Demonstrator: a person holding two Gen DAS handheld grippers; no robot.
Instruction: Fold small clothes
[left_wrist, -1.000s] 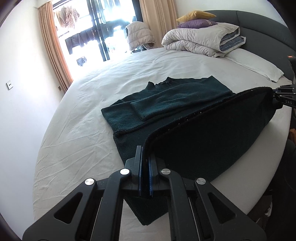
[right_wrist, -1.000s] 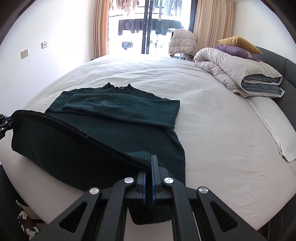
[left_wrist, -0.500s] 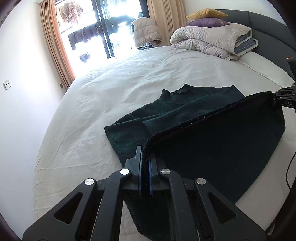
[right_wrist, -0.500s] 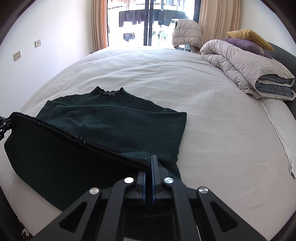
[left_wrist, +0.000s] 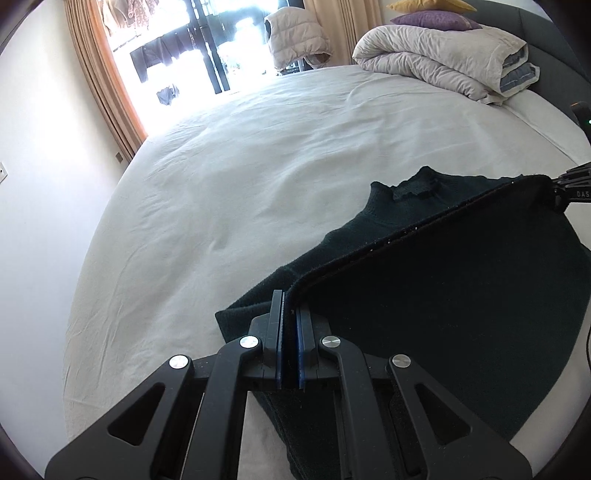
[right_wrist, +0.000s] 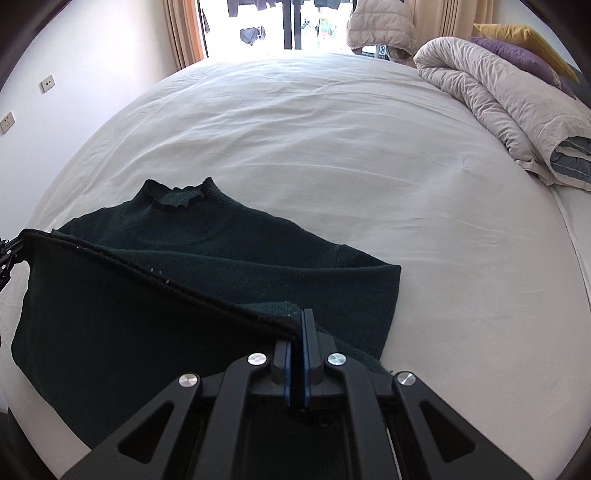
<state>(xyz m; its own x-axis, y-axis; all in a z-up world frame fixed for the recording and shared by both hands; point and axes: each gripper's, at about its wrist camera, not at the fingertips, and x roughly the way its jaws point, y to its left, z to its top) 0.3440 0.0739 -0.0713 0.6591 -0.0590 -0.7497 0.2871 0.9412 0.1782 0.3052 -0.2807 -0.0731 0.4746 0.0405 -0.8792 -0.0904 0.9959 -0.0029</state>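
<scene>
Left claw (left_wrist: 289, 310) in the left wrist view is clenched on the hem corner of the dark green sweater (left_wrist: 461, 295), fabric pinched between the blue pads. Hem edge runs taut and lifted from this claw up to the right claw (left_wrist: 557, 195) at the right edge, which also pinches the hem. Lifted lower part of the sweater hangs as a sheet between the two claws; upper part with the ruffled collar (left_wrist: 413, 186) lies flat on the white bed (left_wrist: 240, 166). Rolled duvet (left_wrist: 443, 62) sits at the head of the bed, purple pillow (left_wrist: 432, 18) and yellow pillow (left_wrist: 424, 4) on top of it. Puffer vest (left_wrist: 295, 37) hangs by the window (left_wrist: 207, 44), orange curtain (left_wrist: 107, 81) on its left.

Right wrist view: right claw (right_wrist: 297, 339) clenched on the other hem corner of the sweater (right_wrist: 221, 254). Taut hem runs left to the left claw (right_wrist: 9, 251), barely in frame at the left edge. Collar (right_wrist: 177, 195) points toward the window, shoulders flat on the bed (right_wrist: 332, 129). Duvet (right_wrist: 509, 103) at far right, well apart from the sweater. Wall sockets (right_wrist: 48, 83) on the left wall.
</scene>
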